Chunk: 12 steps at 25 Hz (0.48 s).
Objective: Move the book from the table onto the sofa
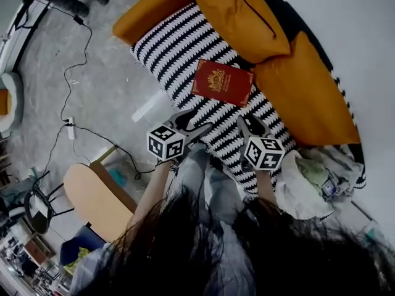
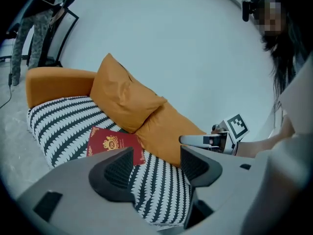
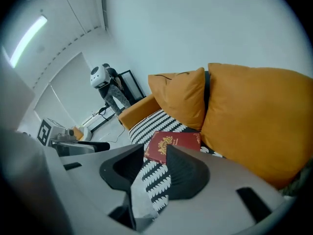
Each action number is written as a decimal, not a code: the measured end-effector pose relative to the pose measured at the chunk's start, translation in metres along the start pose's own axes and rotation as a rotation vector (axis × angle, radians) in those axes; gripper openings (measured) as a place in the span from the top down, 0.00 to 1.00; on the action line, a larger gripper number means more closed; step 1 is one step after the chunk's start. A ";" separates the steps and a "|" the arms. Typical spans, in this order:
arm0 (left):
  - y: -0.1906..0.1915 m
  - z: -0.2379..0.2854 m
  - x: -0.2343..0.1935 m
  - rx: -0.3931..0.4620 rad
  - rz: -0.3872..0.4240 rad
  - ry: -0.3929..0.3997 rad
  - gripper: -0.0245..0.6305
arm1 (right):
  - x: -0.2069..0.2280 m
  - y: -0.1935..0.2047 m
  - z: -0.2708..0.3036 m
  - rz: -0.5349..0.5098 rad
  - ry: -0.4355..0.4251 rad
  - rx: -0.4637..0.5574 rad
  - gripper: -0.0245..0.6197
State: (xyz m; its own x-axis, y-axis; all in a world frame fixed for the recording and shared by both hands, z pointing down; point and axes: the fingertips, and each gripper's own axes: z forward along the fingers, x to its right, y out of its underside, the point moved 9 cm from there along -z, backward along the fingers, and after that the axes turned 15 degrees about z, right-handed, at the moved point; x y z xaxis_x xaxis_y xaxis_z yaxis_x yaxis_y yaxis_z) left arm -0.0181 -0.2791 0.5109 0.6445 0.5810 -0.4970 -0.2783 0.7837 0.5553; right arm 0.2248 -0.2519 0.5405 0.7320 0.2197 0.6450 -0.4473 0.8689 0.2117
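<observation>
A living-room corner staged in a lab or studio: a sofa (image 1: 179,48) with orange cushions (image 1: 241,17) stands on a bare grey floor (image 1: 111,85) crossed by cables (image 1: 91,39), against plain white walls (image 2: 186,48).

There is one red hardcover book with a gold crest (image 1: 222,82), one sofa with a black-and-white patterned seat (image 1: 179,48), two plump orange fabric cushions (image 1: 237,14) (image 1: 305,94) and one rounded pale wooden table (image 1: 92,196). Two grey handheld grippers show, the left gripper (image 1: 192,125) and the right gripper (image 1: 253,127).
</observation>
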 end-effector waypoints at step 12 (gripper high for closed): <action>-0.043 -0.076 0.078 0.147 0.026 -0.070 0.55 | -0.051 -0.009 -0.104 -0.108 -0.098 0.047 0.80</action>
State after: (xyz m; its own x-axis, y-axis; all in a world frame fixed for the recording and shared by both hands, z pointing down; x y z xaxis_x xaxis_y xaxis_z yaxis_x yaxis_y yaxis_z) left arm -0.0100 -0.2508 0.3982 0.6876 0.5802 -0.4365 -0.1919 0.7251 0.6614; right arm 0.2452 -0.2251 0.4294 0.7248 0.0797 0.6844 -0.3937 0.8631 0.3164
